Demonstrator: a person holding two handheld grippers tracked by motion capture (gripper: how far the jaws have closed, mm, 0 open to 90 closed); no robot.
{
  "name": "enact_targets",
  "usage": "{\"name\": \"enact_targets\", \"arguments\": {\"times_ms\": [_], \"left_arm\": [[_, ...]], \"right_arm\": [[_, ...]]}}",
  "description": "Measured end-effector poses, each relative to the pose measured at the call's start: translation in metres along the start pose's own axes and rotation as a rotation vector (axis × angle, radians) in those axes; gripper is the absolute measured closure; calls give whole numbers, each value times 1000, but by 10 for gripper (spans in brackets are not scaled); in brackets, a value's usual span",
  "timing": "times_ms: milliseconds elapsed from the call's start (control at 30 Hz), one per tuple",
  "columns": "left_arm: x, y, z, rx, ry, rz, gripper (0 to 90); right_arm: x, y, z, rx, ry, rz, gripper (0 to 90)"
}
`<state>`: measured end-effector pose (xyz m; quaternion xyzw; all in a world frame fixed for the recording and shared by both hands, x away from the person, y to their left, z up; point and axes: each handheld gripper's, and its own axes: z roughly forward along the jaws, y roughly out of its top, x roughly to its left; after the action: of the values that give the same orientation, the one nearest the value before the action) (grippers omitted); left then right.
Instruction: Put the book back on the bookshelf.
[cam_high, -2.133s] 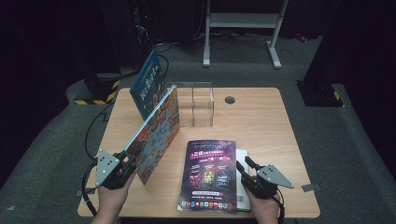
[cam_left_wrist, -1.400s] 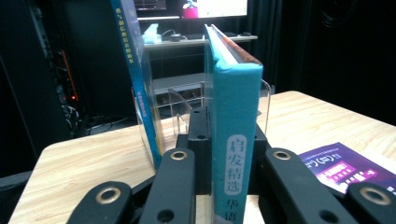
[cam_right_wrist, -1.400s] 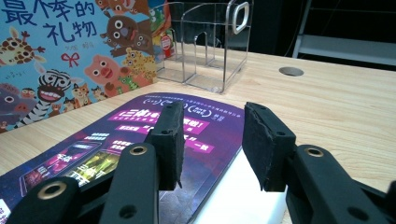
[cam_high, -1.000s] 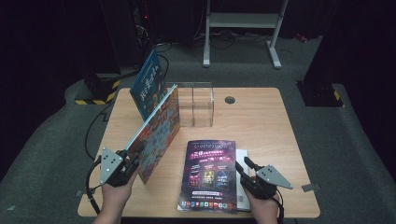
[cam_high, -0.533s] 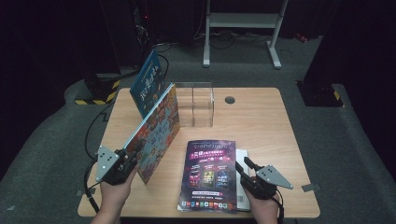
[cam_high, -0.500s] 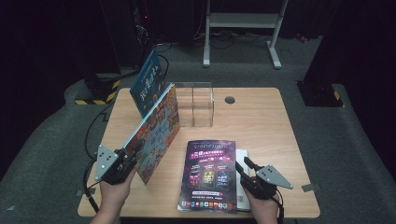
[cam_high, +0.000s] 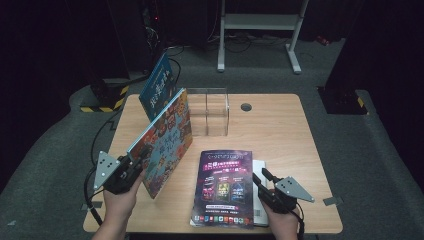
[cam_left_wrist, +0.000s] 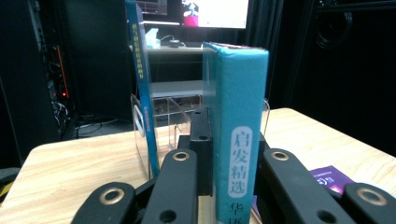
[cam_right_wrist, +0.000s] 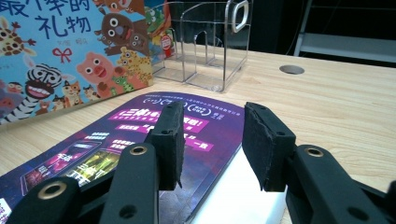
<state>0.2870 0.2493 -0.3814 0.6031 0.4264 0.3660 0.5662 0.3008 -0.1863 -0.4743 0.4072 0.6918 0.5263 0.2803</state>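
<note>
Holding one picture book (cam_high: 167, 145) by its spine, my left gripper (cam_high: 131, 167) is clamped on it; the book stands tilted on the worktop (cam_high: 280, 130), lower edge down, just ahead of that gripper.

Hidden or cut off: in the left gripper view the teal spine (cam_left_wrist: 238, 140) blocks most of what lies straight ahead, and its lettering runs out of frame below. The white item (cam_right_wrist: 238, 200) under the purple booklet (cam_high: 223, 186) shows as an edge; what it is I cannot tell.

Containers: a clear acrylic holder (cam_high: 209, 112) beyond the held book, with dividers; a second, blue book (cam_high: 159, 85) leans at its far left side. Whether that book sits inside a slot I cannot tell.

Others: the purple booklet lies flat just left of my right gripper (cam_high: 261, 181), whose pads are spread apart, pinching nothing, hovering over the booklet's right edge. A round grommet hole (cam_high: 245, 106) lies well beyond it.
</note>
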Motion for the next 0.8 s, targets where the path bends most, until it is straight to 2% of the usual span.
{"name": "enact_targets", "arguments": {"times_ms": [267,500,800], "left_arm": [[3,6,-5,-14,12,4,808],[4,11,-13,-34,39,29,809],[8,14,-5,-34,64,28,809]], "right_arm": [[-1,0,-1,-1,2,-1,589],[-1,1,-1,-1,0,-2,592],[0,1,-1,-7,0,-5,594]]}}
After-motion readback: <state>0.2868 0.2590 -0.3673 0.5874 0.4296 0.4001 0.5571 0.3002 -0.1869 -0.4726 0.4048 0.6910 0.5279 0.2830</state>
